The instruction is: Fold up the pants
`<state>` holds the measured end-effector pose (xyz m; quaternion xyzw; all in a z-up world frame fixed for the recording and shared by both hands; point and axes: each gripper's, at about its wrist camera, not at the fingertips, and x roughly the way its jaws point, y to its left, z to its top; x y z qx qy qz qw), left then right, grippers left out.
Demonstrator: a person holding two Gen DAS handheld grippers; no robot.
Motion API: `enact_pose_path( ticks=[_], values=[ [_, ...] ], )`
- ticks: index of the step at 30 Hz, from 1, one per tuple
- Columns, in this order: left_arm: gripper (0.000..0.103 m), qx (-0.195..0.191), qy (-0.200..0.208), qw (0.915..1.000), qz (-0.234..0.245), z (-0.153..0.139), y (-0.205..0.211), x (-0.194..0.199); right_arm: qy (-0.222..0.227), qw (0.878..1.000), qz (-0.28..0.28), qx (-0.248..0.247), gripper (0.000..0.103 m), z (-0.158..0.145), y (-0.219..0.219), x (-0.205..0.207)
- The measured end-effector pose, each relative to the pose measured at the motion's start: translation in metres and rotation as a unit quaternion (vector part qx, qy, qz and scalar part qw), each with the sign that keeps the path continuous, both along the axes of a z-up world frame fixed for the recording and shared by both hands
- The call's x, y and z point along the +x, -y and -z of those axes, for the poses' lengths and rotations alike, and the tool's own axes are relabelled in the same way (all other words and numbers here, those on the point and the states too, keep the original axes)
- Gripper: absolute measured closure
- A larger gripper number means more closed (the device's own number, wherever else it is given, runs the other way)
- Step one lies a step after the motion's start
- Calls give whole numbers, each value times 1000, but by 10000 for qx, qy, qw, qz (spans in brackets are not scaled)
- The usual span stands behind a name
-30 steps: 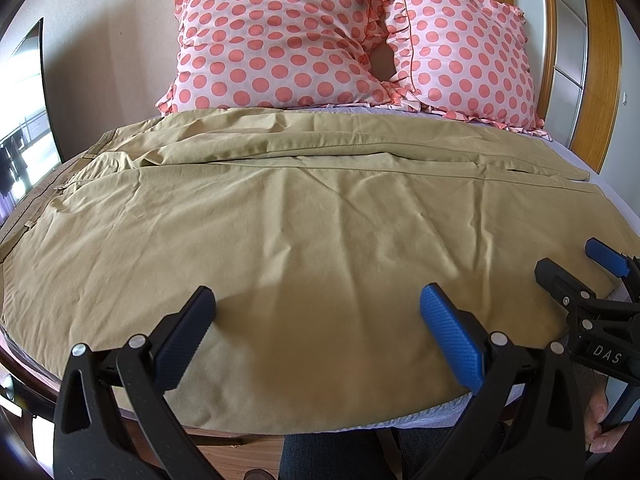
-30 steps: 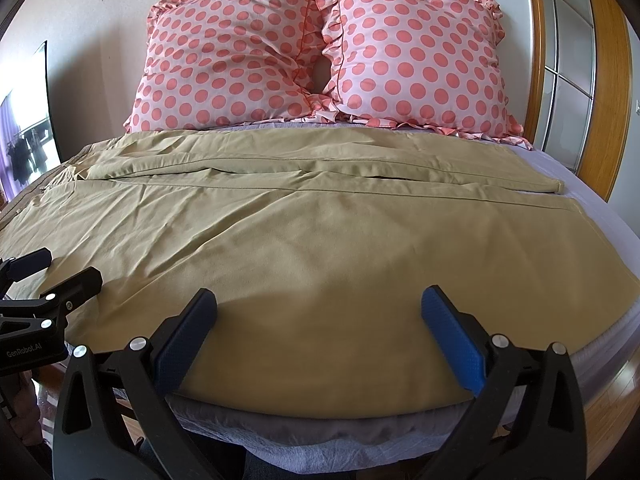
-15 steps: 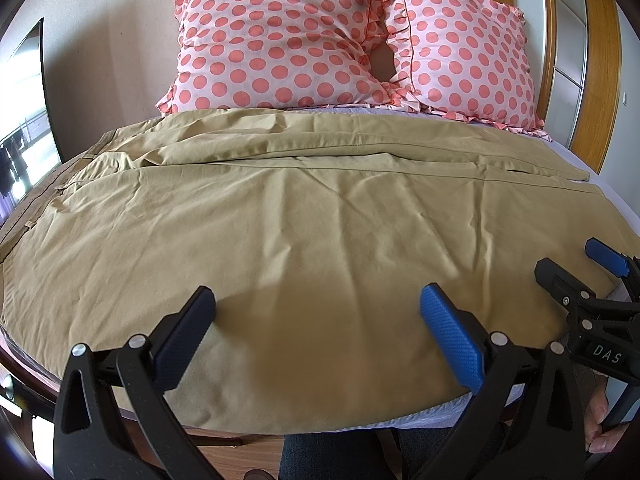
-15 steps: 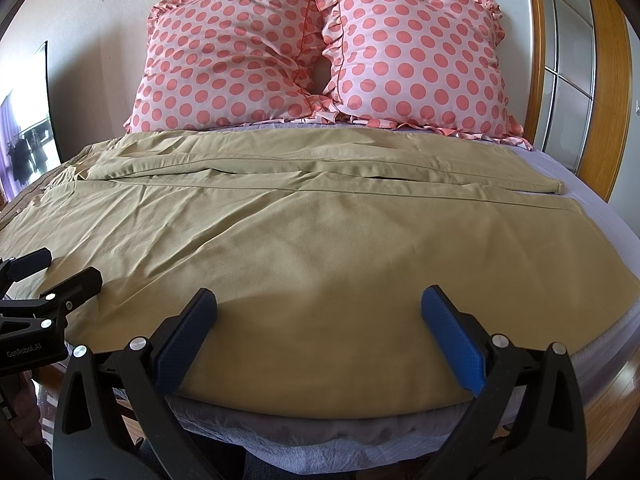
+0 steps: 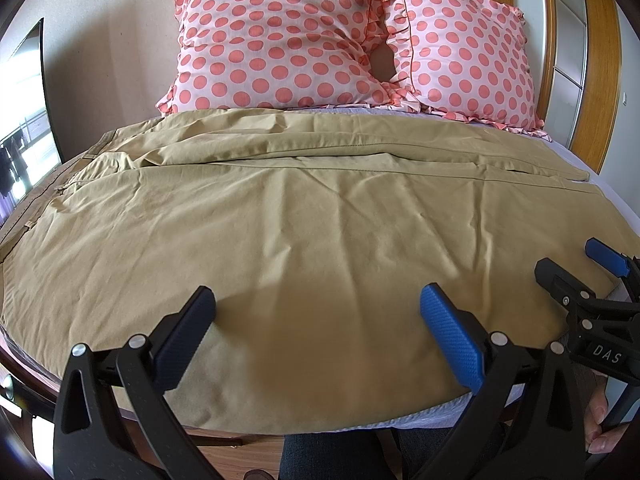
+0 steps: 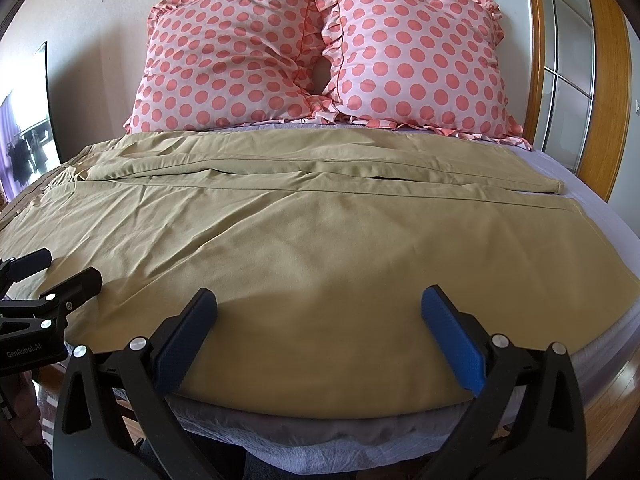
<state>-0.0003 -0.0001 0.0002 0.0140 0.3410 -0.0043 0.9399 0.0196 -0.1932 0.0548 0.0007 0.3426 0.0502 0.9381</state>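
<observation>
Tan pants (image 5: 304, 216) lie spread flat across the bed, waistband at the left, leg hems at the right; they also show in the right wrist view (image 6: 320, 232). The near leg reaches the bed's front edge, the far leg lies beside it toward the pillows. My left gripper (image 5: 318, 312) is open and empty just above the near leg's front edge. My right gripper (image 6: 318, 312) is open and empty over the same edge, further right. Each gripper appears in the other's view, the right one (image 5: 576, 268) and the left one (image 6: 52, 272).
Two pink polka-dot pillows (image 5: 280, 40) (image 6: 416, 60) lean on the wall at the bed's head. The lilac sheet (image 6: 592, 200) shows at the right. A wooden frame (image 6: 600, 80) stands at the right, a dark screen (image 5: 24, 120) at the left.
</observation>
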Motion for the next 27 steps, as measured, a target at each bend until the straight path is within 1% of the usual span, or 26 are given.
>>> enact_pose_path(
  ticks=[13, 15, 16, 17, 20, 22, 23, 24, 25, 26, 27],
  values=[
    [2, -6, 1, 10000, -1, 0, 0, 0, 2, 10000, -18, -4, 1, 5, 4, 2],
    [2, -6, 20, 10000, 20, 0, 0, 0, -160, 9998, -124, 70, 1, 3, 9, 8],
    [2, -17, 32, 10000, 54, 0, -1, -1, -301, 9993, -150, 186, 1, -6, 14, 12],
    [2, -15, 34, 9999, 96, -1, -1, -1, -287, 9992, -93, 267, 1, -11, 17, 12],
    [2, -55, 15, 9999, 141, -4, -4, 0, -124, 9978, 363, 533, 1, -58, 67, 42],
    [2, -115, 97, 9998, 139, -8, -9, -1, -161, 9960, 679, 552, 1, -78, 92, 70],
    [2, -157, 160, 9996, 166, -11, -12, -1, -249, 9946, 852, 545, 1, -86, 105, 88],
    [2, -204, 217, 9993, 203, -14, -13, 0, -430, 9916, 1108, 512, 1, -92, 122, 117],
    [2, -274, 291, 9989, 248, -18, -14, -1, -585, 9885, 1303, 503, 1, -93, 134, 139],
    [2, -340, 364, 9983, 290, -22, -14, -1, -768, 9841, 1514, 521, 1, -92, 146, 162],
    [2, -413, 465, 9975, 346, -27, -15, -2, -1053, 9760, 1831, 534, 5, -86, 163, 196]
  ],
)
